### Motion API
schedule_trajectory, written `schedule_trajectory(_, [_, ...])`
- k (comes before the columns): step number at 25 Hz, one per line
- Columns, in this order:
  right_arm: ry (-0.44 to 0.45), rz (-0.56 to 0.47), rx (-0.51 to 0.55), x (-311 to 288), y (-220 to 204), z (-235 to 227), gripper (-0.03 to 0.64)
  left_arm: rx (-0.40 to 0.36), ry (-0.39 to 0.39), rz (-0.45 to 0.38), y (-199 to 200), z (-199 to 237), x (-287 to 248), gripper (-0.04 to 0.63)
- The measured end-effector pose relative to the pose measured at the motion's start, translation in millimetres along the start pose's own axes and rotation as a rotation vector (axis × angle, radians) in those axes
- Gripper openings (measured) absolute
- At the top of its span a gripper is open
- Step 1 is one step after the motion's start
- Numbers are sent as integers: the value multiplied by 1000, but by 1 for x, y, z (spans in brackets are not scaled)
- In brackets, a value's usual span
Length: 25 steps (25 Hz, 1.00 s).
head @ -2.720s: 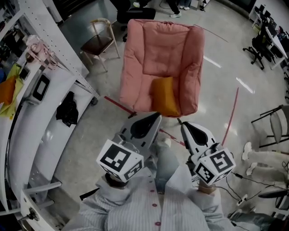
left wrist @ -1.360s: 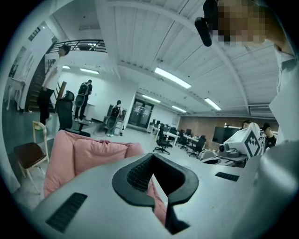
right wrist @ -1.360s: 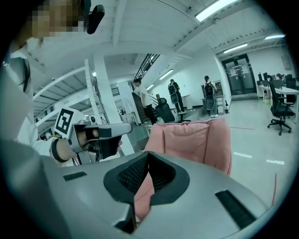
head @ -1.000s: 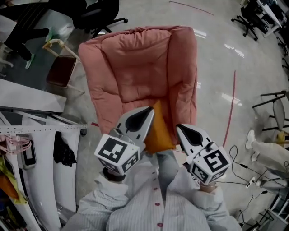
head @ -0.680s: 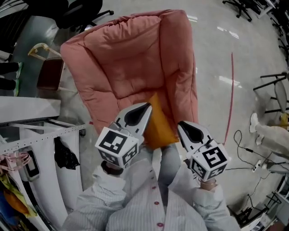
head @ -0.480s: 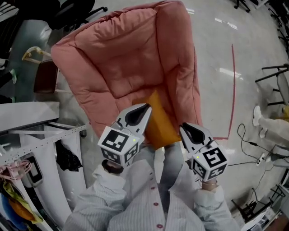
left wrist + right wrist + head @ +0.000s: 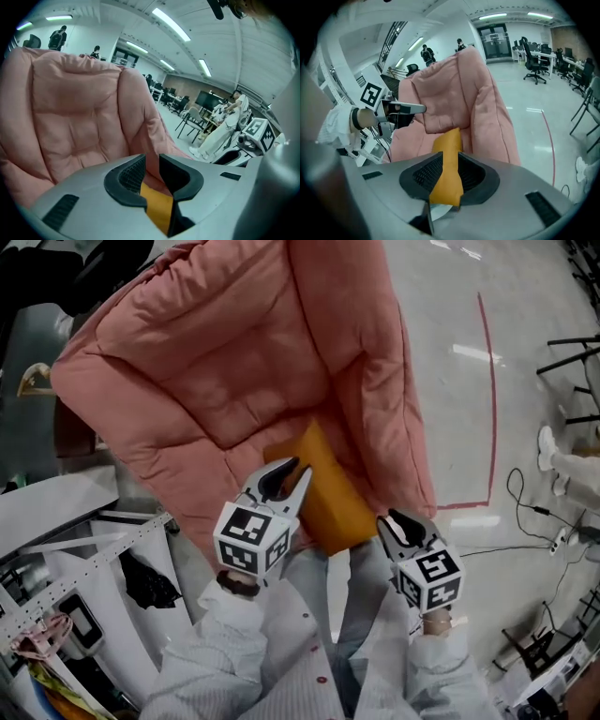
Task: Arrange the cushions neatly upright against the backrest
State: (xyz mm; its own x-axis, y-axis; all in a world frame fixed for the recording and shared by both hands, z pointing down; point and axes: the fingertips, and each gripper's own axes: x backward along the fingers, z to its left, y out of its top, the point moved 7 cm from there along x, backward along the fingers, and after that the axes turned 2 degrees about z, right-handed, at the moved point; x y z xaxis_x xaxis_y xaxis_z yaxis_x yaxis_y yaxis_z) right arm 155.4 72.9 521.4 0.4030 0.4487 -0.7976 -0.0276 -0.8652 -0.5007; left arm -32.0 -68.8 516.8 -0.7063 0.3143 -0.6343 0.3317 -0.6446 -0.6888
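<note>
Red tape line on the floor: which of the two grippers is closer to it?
Right. The right gripper hangs just left of the red tape line; the left gripper is beyond the orange cushion.

A red tape line crosses the glossy grey floor at right. A white perforated metal rack stands near left.

Overhead plus two low views (armchair shared)
</note>
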Motion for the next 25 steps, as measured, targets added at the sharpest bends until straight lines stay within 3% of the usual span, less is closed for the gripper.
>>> schedule_trajectory(12, [-17,208,-146,-52,-95,-57,153,-29,28,174,-34,37,-121,169])
schedule_trajectory(25, [-66,304,-300,-91,-147,-77,201,-57,10,356,-60,68,-174,242])
